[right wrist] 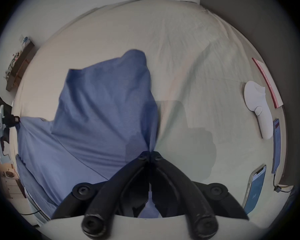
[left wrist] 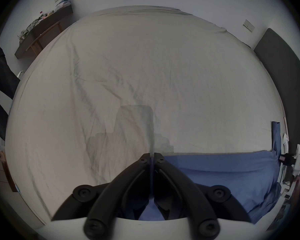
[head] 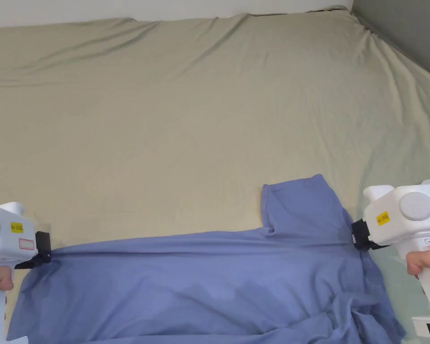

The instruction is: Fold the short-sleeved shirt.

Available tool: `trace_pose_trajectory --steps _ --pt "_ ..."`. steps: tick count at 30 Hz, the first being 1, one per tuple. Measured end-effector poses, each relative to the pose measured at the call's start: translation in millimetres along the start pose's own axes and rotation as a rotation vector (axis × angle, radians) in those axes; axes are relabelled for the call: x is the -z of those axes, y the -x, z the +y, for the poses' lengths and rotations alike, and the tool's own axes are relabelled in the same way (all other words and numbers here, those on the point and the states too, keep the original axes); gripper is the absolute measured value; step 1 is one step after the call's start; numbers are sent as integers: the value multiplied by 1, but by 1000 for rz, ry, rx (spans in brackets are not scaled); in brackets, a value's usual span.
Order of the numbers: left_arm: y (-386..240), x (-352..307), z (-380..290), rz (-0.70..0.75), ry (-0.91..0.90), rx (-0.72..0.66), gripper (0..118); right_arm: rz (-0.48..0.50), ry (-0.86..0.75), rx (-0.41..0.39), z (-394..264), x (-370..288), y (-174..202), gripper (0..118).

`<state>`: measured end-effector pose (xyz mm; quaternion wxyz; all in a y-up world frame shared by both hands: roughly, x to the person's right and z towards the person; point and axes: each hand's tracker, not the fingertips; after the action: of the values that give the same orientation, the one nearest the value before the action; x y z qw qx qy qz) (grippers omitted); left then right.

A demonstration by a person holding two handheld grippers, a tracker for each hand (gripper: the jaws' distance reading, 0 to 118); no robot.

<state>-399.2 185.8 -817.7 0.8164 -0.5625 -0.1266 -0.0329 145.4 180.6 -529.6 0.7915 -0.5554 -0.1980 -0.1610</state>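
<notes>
While level, both tongs pinch shirt edges.

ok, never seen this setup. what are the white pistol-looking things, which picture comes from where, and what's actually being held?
There is no robot arm here. A person holds a hand-held two-jaw gripper in each hand: the left gripper and the right gripper.

The flat, wide picture comes from a camera on the person's head, looking down at a bed sheet. The two round fisheye pictures come from cameras riding on the grippers, so each shows its own black jaws at the bottom.

On the sheet lies a blue short-sleeved shirt, spread sideways, one sleeve pointing away from the person. Each gripper is shut on an edge of the shirt, at opposite ends, with the cloth drawn fairly taut between them.

In the right gripper view, a white handheld device and a phone also lie on the bed.
</notes>
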Motion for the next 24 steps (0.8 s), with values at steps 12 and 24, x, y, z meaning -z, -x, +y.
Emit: trace_pose_trajectory --steps 12,24 --pt "24 -70 -29 -64 -89 -18 1 91 -207 30 -41 -93 -6 0" --pt "70 -163 -129 -138 -181 -33 1 119 -356 -2 -143 -176 -7 0"
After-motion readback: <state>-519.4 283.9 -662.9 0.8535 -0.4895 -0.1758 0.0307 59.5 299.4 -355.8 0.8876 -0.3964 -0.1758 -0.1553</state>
